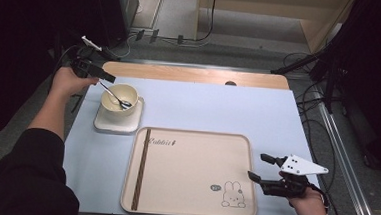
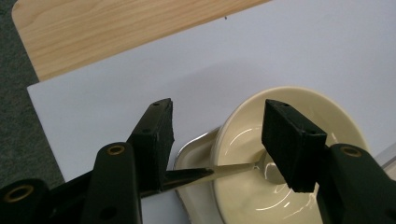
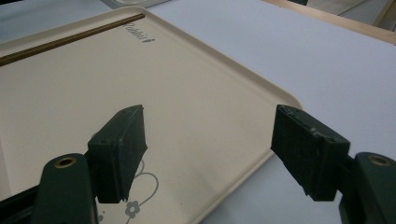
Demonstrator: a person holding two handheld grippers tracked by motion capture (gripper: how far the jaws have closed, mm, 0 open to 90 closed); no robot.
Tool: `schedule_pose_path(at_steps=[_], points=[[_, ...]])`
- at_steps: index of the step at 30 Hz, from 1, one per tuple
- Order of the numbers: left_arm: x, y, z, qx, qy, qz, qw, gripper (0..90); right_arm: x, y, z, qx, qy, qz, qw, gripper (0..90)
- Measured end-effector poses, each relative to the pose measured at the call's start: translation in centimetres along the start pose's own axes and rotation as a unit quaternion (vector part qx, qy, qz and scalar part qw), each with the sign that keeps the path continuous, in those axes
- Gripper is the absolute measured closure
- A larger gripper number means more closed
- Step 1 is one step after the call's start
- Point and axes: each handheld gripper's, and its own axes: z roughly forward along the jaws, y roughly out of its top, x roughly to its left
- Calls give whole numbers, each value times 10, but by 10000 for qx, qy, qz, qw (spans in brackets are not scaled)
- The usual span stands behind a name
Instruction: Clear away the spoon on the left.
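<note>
Pale blue sheeting covers the table (image 1: 218,109), with bare wood showing along its far edge; a cream tray (image 1: 190,173) printed with a rabbit lies at the near middle. Just beyond the tray's far left corner a cream bowl (image 1: 120,97) stands on a small square plate (image 1: 118,122); a metal spoon (image 1: 113,95) rests in the bowl, its handle leaning out over the rim away from the tray. The left tongs (image 2: 217,135) stand wide open astride that handle, the pads not pressing it. The right tongs (image 3: 208,154) hover at the tray's near right corner, also wide open, with nothing between them.
</note>
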Motion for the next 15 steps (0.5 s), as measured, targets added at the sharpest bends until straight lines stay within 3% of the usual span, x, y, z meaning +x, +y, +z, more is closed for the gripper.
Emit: schedule_pose_path(at_steps=[4,9,15], points=[[-2,-5,-7,14,12,80,10000,450,1,0,-1,-8,11,-14,10000,263],[4,-14,-12,270,108,118,9995,451,2,1,1,2,43,-45,10000,263],[7,-29,-14,501,-50,232,9985,475,2,2,3,-4,66,-62,10000,263]])
